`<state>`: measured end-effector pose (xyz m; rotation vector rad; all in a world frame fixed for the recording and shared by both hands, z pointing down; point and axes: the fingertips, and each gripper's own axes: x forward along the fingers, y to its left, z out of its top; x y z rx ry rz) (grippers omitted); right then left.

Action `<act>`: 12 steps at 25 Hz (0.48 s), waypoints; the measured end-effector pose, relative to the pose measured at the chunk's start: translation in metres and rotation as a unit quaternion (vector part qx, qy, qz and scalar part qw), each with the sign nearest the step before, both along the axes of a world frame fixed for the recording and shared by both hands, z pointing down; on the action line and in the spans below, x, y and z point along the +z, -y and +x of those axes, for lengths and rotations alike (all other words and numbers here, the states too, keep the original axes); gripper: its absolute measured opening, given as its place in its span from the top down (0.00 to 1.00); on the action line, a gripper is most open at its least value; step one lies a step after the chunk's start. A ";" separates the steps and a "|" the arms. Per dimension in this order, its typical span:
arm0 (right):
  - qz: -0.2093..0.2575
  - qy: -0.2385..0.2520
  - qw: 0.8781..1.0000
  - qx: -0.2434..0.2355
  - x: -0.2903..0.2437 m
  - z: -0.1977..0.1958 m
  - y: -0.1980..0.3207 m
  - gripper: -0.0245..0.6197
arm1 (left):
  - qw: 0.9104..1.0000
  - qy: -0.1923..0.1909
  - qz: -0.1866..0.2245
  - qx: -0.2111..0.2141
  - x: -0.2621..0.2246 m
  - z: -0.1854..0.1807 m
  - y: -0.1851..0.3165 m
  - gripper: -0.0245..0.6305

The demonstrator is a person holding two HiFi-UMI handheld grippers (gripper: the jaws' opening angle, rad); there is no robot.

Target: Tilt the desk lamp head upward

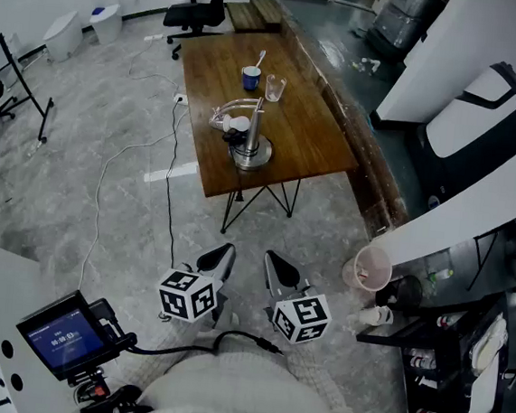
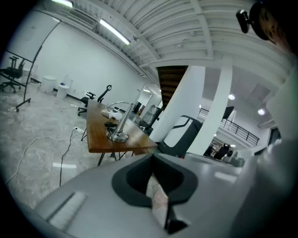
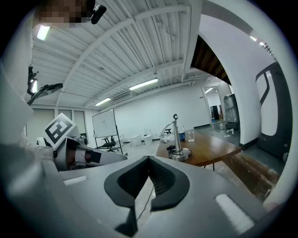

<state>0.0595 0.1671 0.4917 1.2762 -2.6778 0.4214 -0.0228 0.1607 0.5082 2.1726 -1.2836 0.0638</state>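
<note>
The desk lamp (image 1: 249, 139) stands on a wooden table (image 1: 302, 142) well ahead of me, with a round silver base, an upright pole and a white head (image 1: 227, 115) drooping to the left. It also shows far off as the lamp (image 2: 118, 126) in the left gripper view and the lamp (image 3: 177, 139) in the right gripper view. My left gripper (image 1: 219, 258) and right gripper (image 1: 279, 268) hover side by side over the floor, short of the table. Both the left gripper (image 2: 156, 175) and the right gripper (image 3: 149, 161) are shut with nothing held.
A blue mug (image 1: 250, 78) and a glass (image 1: 274, 87) stand behind the lamp. A black office chair (image 1: 193, 13) is at the table's far end. Cables (image 1: 118, 156) trail over the floor at left. A pink bucket (image 1: 367, 269) and shelving stand at right, a small screen (image 1: 64, 332) near left.
</note>
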 end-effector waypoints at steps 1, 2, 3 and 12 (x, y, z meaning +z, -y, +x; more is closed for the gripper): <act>-0.002 0.000 1.000 -0.001 0.003 0.002 0.007 0.96 | 1.000 -0.005 -0.003 -0.004 0.003 0.000 0.007 0.95; -0.003 0.000 1.000 -0.001 0.005 0.005 0.014 0.96 | 1.000 -0.008 -0.005 -0.007 0.005 0.000 0.015 0.95; -0.004 0.000 1.000 -0.001 0.008 0.006 0.023 0.96 | 1.000 -0.011 -0.007 -0.010 0.007 0.000 0.023 0.95; -0.005 -0.011 1.000 -0.016 0.015 -0.015 0.134 0.96 | 1.000 -0.017 0.002 -0.017 0.008 -0.023 0.134 0.95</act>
